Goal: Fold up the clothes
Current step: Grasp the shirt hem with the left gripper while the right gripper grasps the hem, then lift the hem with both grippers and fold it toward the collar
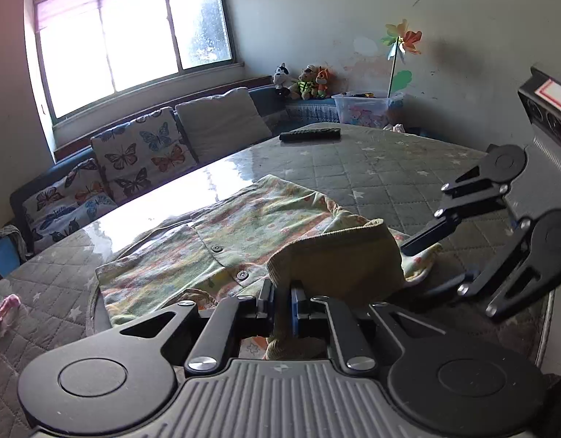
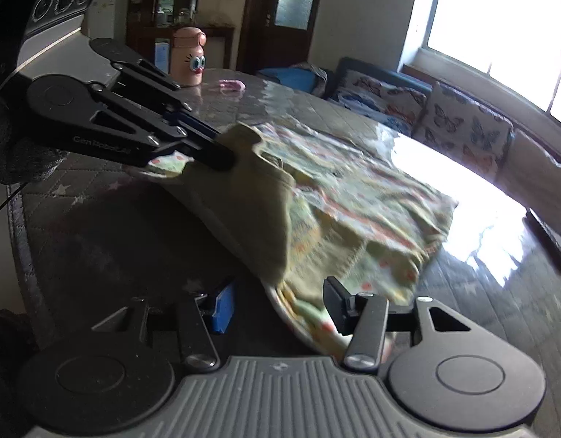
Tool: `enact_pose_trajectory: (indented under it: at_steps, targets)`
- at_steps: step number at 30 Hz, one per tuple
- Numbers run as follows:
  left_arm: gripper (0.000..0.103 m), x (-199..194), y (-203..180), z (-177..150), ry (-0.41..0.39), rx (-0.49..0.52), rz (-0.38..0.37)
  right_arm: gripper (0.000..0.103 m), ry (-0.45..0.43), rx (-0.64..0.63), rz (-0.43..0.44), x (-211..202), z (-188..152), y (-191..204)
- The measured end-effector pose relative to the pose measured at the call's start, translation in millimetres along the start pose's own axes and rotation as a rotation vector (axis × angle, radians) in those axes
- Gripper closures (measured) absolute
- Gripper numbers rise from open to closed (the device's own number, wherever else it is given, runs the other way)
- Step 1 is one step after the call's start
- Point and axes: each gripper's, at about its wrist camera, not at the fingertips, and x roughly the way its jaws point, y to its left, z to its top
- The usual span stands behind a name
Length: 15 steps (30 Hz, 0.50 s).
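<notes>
Left claw (image 1: 283, 301) pinched tight on the olive-tan ribbed corduroy collar (image 1: 338, 255) of a pale green floral-print buttoned garment (image 1: 222, 233), collar lifted clear of the quilted grey star-patterned counter (image 1: 382, 168)

Same left claw seen in the right wrist view at upper left (image 2: 222, 153), fingers closed together on the raised collar fold (image 2: 251, 197)

Rest of the garment spread flat across the middle of the counter, two dark buttons (image 1: 241, 274) showing along its front edge

Right claw (image 2: 276, 303) spread wide, blue-padded finger (image 2: 222, 306) on one side and black finger (image 2: 335, 303) on the other, garment hem lying between them; gripping nothing that can be made out

Right claw also visible in the left wrist view at right (image 1: 426, 255), fingers apart, just beside the collar; cannot tell whether touching

Black slim remote control (image 1: 310, 134) lying at the far side of the counter, well apart from the garment

Small pink crumpled item (image 1: 6, 308) near the counter's left edge

Peach-coloured bottle with cartoon eyes (image 2: 189, 56) standing upright on the counter behind the left claw

Butterfly-print cushions (image 1: 141, 149) along the sofa under the bright window (image 1: 134, 36)
</notes>
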Motion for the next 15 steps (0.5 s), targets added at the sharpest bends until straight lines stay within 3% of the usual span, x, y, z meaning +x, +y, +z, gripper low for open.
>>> enact_pose_trajectory:
  at_steps: [3, 5, 8, 9, 12, 15]
  targets:
    - [0.093, -0.5, 1.7, -1.6, 0.009, -0.011, 0.003, 0.058, -0.003, -0.011, 0.019, 13.4, 6.0, 2.4]
    - [0.09, -1.7, 2.7, -3.3, 0.016, -0.019, 0.006, 0.081, 0.005, 0.008, 0.047, 17.1, 9.5, -0.3]
    - [0.088, -10.9, 3.5, -8.5, 0.016, -0.012, 0.015, 0.087, 0.009, 0.051, 0.072, 17.4, 15.5, -6.3]
    - [0.084, -15.7, 3.5, -11.4, 0.016, -0.005, 0.022, 0.088, 0.006, 0.066, 0.076, 16.1, 18.0, -8.6]
    - [0.055, -30.5, 3.3, -21.5, 0.019, 0.022, 0.051, 0.089, -0.007, 0.104, 0.082, 13.3, 25.4, -15.8]
    - [0.051, -42.1, 2.5, -33.6, 0.029, 0.054, 0.084, 0.09, -0.021, 0.124, 0.08, 11.6, 31.8, -20.7]
